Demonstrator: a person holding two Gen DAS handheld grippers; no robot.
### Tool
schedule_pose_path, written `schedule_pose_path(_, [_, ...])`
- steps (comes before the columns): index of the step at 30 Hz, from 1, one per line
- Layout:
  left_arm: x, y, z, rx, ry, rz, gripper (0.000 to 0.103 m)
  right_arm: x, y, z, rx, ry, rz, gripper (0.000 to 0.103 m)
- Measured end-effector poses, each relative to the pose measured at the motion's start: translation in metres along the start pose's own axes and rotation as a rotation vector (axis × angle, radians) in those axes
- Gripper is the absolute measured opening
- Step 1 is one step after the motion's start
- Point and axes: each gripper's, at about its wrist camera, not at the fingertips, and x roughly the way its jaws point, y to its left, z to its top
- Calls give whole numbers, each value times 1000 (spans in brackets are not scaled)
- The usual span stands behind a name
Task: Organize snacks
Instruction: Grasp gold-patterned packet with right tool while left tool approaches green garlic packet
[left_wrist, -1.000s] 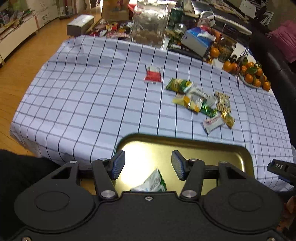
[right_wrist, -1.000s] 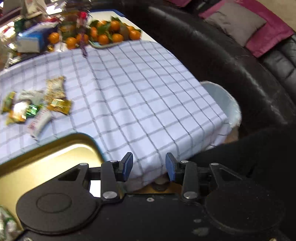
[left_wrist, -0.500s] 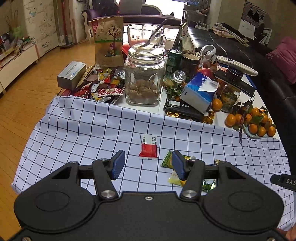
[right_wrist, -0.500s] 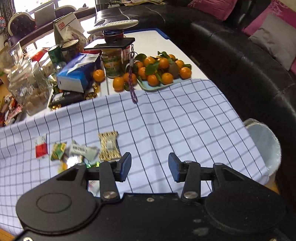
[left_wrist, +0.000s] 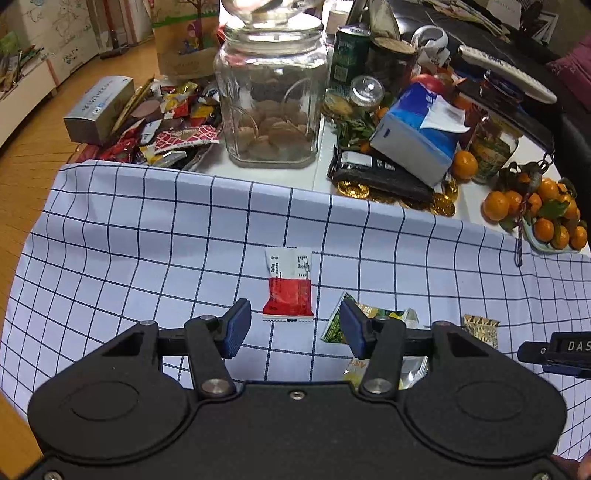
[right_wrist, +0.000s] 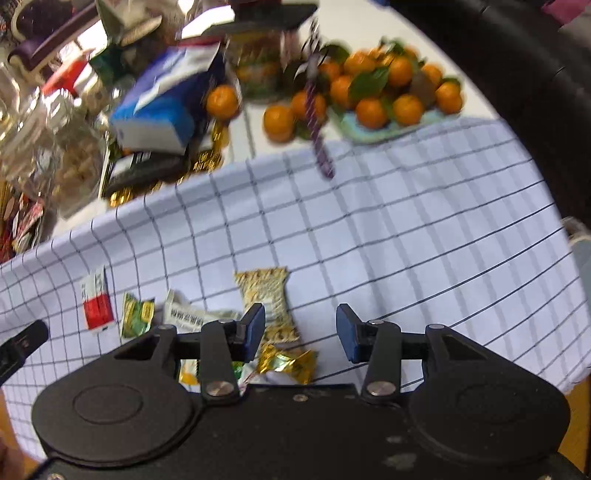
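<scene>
From the left wrist we look steeply down, close over the checked cloth (left_wrist: 147, 236), toward the glass jar (left_wrist: 271, 92) and clutter at the table's far side. From the right wrist, blurred, we face the oranges (right_wrist: 388, 92). Both views share the red packet (left_wrist: 289, 284) (right_wrist: 96, 302), tissue box (left_wrist: 417, 136) (right_wrist: 166, 107) and oranges.
</scene>
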Motion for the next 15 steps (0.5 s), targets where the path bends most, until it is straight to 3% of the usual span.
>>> schedule_pose_path(4, [4, -6, 7, 8, 24, -47, 57, 17, 11, 5, -7, 23, -19, 44])
schedule_pose_path(10, [10, -7, 15, -38, 66, -75, 57, 22, 20, 8, -33, -32, -55, 44])
schedule_pose_path(15, [18, -9, 16, -51, 113, -109, 57, 39, 21, 12, -20, 62, 6, 44])
